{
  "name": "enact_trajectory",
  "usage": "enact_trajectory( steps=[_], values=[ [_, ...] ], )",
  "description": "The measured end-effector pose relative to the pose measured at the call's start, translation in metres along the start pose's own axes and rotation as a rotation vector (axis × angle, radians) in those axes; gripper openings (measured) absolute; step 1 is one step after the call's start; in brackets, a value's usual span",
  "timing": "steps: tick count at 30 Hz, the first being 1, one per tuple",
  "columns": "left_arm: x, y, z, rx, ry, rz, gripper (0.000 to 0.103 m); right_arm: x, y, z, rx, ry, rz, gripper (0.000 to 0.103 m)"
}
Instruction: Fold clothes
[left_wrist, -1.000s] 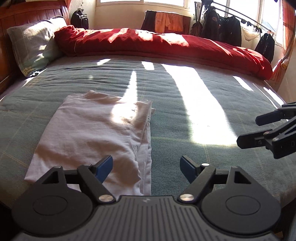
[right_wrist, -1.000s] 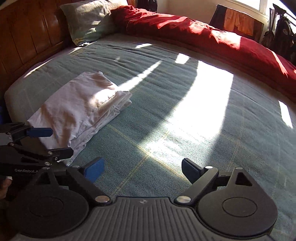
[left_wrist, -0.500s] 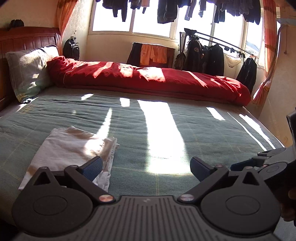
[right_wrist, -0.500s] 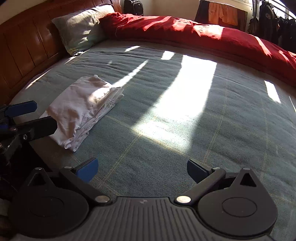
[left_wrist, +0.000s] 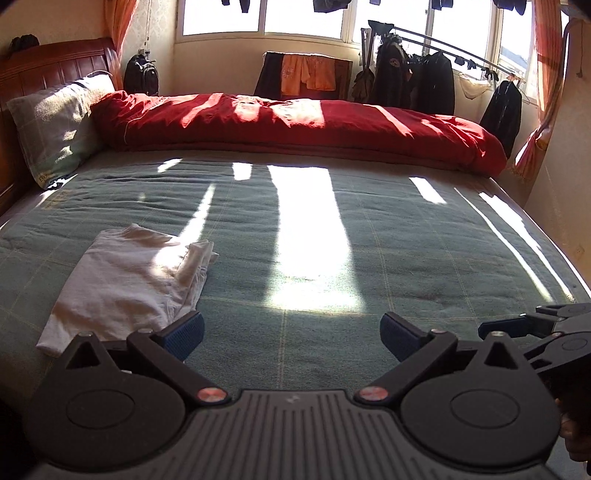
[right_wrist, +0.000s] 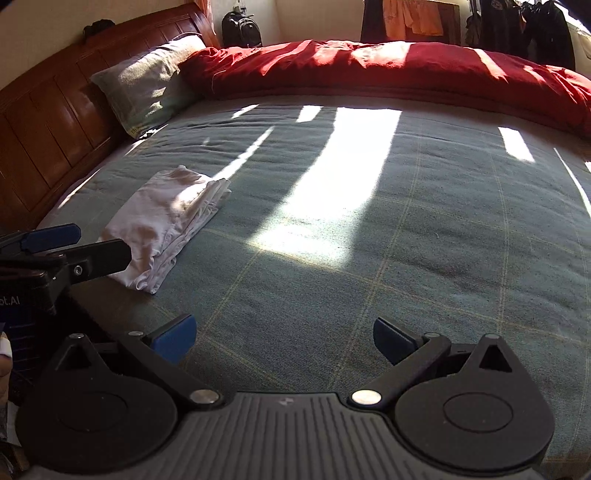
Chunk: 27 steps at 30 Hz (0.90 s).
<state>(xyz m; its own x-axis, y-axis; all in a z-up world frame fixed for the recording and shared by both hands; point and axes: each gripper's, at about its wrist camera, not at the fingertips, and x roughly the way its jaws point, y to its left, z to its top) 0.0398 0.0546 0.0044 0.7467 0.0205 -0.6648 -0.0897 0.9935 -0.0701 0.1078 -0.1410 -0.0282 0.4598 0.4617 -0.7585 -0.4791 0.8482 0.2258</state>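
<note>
Across the room, bed: a wide mattress under a grey-green woven bedspread (left_wrist: 388, 266) with thin pale grid lines, its nap slightly fuzzy, crossed by hard bars of sunlight.
Headboard: a dark reddish wooden headboard (right_wrist: 48, 122) of glossy panels, curving along the left side in both views.
Duvet: a red duvet (left_wrist: 303, 125), puffy and creased, bunched into a long roll along the far edge of the bed.
Pillow: a grey-green checked pillow (left_wrist: 55, 129), soft and dented, leaning on the headboard and touching the duvet's left end.
Hanging clothes: dark jackets (left_wrist: 413, 77) on a curved rail by the window, with an orange garment (left_wrist: 308, 72) draped over a dark frame beside them.
Backpack: a black backpack (left_wrist: 141, 77) in the far corner behind the duvet.
Task item: the white folded garment (left_wrist: 125, 284), a thin, lightly wrinkled cloth folded into a long flat rectangle with stacked layers showing along its right edge, lies on the bedspread at the near left of the bed, free of both tools.
Left gripper (left_wrist: 291, 332): black plastic arms with blue ribbed pads, jaws spread wide with only bedspread between; its left pad sits just in front of the garment's near corner.
Right gripper (right_wrist: 284, 339): same build, jaws equally wide apart and holding nothing, well to the right of the garment.
</note>
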Motion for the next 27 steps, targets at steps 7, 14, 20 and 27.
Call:
enact_trajectory(
  steps=[7,14,20,27],
  values=[
    [0.008,-0.007,-0.004,-0.098,0.077,-0.018,0.101,-0.014,-0.001,-0.012,-0.033,-0.028,-0.026,0.103],
    [0.015,-0.006,-0.003,-0.079,0.117,-0.014,0.101,-0.014,-0.003,-0.012,-0.029,-0.025,-0.05,0.103],
    [0.02,-0.002,-0.001,-0.077,0.149,0.01,0.101,-0.011,0.001,-0.011,-0.037,-0.016,-0.063,0.103],
    [0.023,-0.002,-0.001,-0.057,0.174,0.03,0.101,-0.006,0.004,-0.012,-0.038,-0.004,-0.086,0.103]
  ],
)
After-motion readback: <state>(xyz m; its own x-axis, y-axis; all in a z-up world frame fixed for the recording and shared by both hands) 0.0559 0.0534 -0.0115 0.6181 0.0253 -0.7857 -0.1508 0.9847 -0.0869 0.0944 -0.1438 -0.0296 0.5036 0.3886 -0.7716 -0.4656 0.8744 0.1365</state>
